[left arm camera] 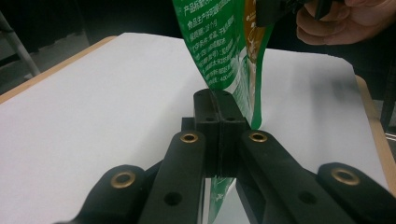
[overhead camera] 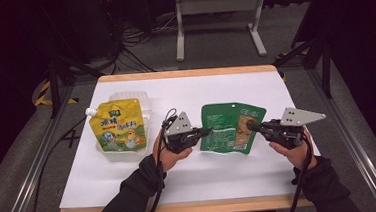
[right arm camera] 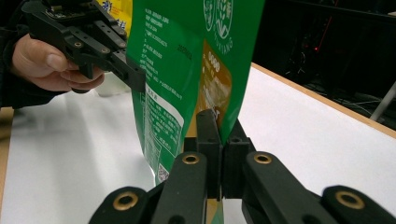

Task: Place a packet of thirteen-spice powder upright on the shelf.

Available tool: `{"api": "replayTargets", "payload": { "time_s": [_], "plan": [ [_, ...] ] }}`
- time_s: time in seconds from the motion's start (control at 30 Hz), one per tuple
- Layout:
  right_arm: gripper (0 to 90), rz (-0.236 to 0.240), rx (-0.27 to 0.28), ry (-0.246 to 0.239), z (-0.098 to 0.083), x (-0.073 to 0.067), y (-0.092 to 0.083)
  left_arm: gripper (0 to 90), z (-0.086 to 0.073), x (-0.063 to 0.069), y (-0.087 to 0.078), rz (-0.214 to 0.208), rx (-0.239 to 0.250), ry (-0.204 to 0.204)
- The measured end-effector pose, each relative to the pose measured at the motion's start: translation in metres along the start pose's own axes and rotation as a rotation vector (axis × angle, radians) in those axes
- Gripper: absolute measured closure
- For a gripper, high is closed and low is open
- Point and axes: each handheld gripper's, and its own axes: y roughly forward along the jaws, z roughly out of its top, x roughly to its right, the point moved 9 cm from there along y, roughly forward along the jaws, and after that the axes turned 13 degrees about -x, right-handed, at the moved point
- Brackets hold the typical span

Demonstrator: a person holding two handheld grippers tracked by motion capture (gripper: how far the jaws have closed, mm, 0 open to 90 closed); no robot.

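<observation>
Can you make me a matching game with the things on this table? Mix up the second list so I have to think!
Things:
1. green pouch
2. yellow pouch
3. clear tub
4. left gripper

Clues:
A. has a white spout at its top corner
B. lies under the yellow pouch
C. held at both side edges, one gripper on each
D. shut on the green pouch's left edge, as the high view shows it

Pairs: 1-C, 2-A, 3-B, 4-D

green printed snack pouch (overhead camera: 232, 127), back face up, lifted above white table
</observation>
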Motion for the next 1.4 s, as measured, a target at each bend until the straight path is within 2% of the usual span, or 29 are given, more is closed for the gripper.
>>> {"api": "replayTargets", "payload": {
  "time_s": [0.1, 0.47, 1.03, 1.2, 1.4],
  "plan": [
    [89.4, -0.001, -0.002, 0.005, 0.0, 0.0, 0.0, 90.0, 0.0, 0.0, -0.001, 0.011, -0.004, 0.013],
    [89.3, -0.017, -0.004, 0.01, 0.003, -0.002, 0.002, 90.0, 0.0, -0.001, -0.003, 0.031, -0.007, 0.005],
    [90.0, -0.035, -0.003, -0.003, 0.014, -0.005, 0.009, 90.0, 0.003, -0.014, -0.011, 0.068, -0.008, 0.001],
    [90.0, -0.037, 0.009, 0.005, 0.018, -0.005, 0.011, 90.0, 0.005, -0.018, -0.014, 0.069, -0.01, -0.012],
    [90.0, -0.033, 0.013, 0.009, 0.024, -0.006, 0.014, 90.0, 0.007, -0.024, -0.019, 0.089, -0.019, -0.01]
  ]
}}
